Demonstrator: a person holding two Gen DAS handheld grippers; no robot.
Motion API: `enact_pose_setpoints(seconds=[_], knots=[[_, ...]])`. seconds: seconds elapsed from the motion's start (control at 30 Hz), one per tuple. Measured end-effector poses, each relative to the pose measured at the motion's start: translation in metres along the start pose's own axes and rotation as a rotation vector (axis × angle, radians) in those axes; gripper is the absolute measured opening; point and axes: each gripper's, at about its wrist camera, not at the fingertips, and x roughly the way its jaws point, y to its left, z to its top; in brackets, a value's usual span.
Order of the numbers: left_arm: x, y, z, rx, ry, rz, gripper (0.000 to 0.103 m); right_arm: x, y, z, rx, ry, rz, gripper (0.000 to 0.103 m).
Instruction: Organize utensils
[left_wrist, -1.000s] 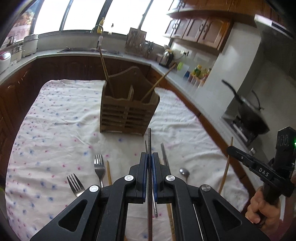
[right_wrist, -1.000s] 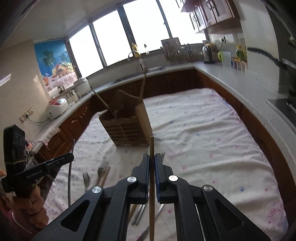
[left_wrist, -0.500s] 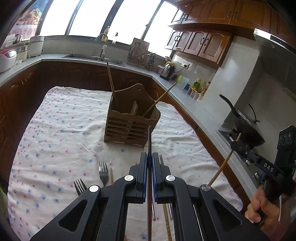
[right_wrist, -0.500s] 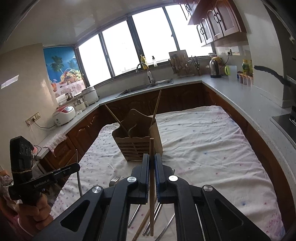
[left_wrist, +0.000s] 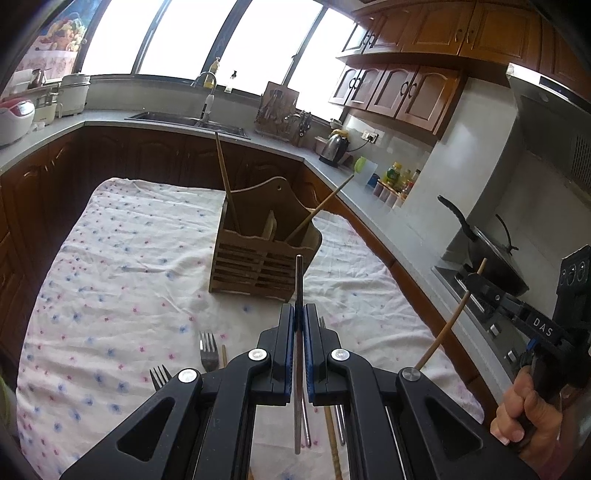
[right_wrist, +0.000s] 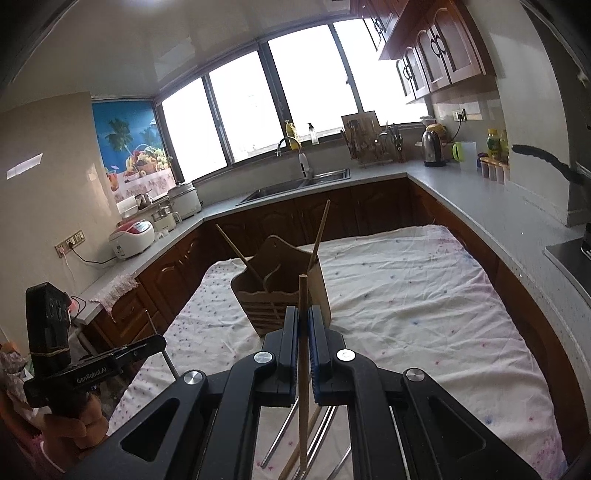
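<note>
A wooden utensil caddy (left_wrist: 264, 254) stands on the flowered cloth and holds two wooden chopsticks (left_wrist: 226, 181); it also shows in the right wrist view (right_wrist: 282, 295). My left gripper (left_wrist: 299, 314) is shut on a metal chopstick (left_wrist: 299, 280) and holds it raised in front of the caddy. My right gripper (right_wrist: 303, 315) is shut on a wooden chopstick (right_wrist: 303, 295), raised to the right of the table; it shows in the left wrist view (left_wrist: 476, 284). Two forks (left_wrist: 208, 349) and several chopsticks (right_wrist: 321, 424) lie on the cloth below.
The table cloth (left_wrist: 122, 280) is wrinkled around the caddy. Dark wood cabinets and a grey counter (right_wrist: 480, 199) ring the table. A wok (left_wrist: 491, 258) sits on the stove at right. A sink (right_wrist: 295, 186), kettle and rice cookers line the counter.
Both grippers have risen and tilted up, each still holding its chopstick. The caddy and table now sit lower and farther in both views.
</note>
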Motion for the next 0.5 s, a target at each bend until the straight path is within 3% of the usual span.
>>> enact_pose_setpoints(seconds=[0.5], knots=[[-0.008,0.006,0.034,0.042,-0.137,0.037,0.002,0.026,0.007,0.043,0.021,-0.115,0.05,0.006]])
